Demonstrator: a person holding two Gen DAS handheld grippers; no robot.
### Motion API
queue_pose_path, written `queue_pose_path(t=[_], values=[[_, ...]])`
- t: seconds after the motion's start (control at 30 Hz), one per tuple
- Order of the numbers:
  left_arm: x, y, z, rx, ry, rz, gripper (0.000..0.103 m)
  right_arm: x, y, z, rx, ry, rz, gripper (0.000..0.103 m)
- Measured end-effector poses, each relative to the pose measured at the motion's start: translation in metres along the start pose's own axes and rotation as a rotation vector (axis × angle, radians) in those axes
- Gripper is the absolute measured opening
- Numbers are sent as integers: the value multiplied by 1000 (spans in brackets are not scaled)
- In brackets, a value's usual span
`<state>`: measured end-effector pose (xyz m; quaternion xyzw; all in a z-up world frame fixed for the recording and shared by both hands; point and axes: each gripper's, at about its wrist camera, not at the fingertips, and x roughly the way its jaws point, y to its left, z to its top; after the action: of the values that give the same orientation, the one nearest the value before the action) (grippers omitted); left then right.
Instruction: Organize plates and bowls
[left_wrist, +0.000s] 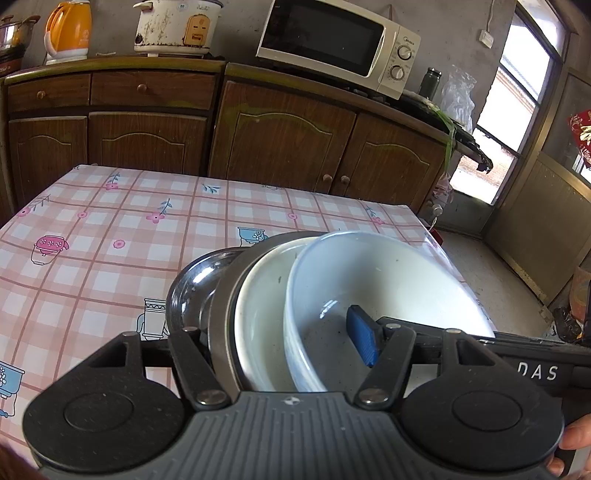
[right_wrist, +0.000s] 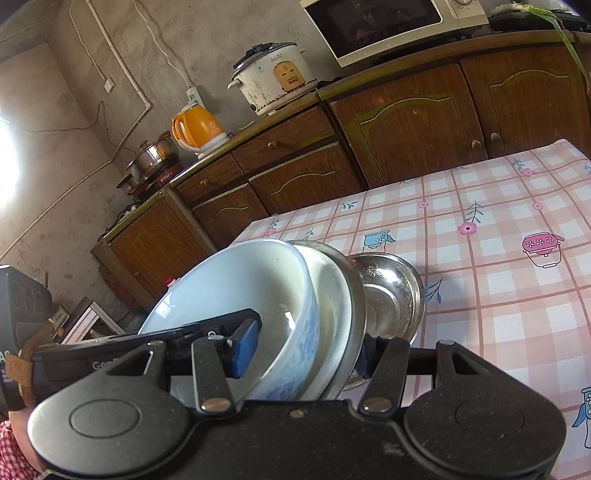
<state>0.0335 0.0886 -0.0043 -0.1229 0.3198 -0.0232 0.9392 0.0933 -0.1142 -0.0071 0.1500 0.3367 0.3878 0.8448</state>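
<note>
A tilted stack of dishes is held on edge over the checked tablecloth: a white bowl with blue pattern, a white plate, a steel plate and a steel bowl. My left gripper is shut on the stack, one blue pad inside the white bowl, the other finger hidden behind the steel rim. My right gripper clamps the same stack from the opposite side. Whether the steel bowl is inside either grip I cannot tell.
Brown cabinets run behind the table, carrying a microwave, a rice cooker and an orange kettle. The table's right edge drops to the floor near a doorway. A hand shows at the lower right.
</note>
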Motion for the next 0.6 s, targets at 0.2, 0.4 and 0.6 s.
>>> queue_pose_path(t=[0.2,0.4,0.6], values=[[2,2,2,-5,1,0,65,1,0,1,0,3,0,65],[4,4,3,-5,2,1,65,4,-1,1,1,9,0,65],[6,7,5,-10,3,0,65,5,-1,2,1,10,0,65]])
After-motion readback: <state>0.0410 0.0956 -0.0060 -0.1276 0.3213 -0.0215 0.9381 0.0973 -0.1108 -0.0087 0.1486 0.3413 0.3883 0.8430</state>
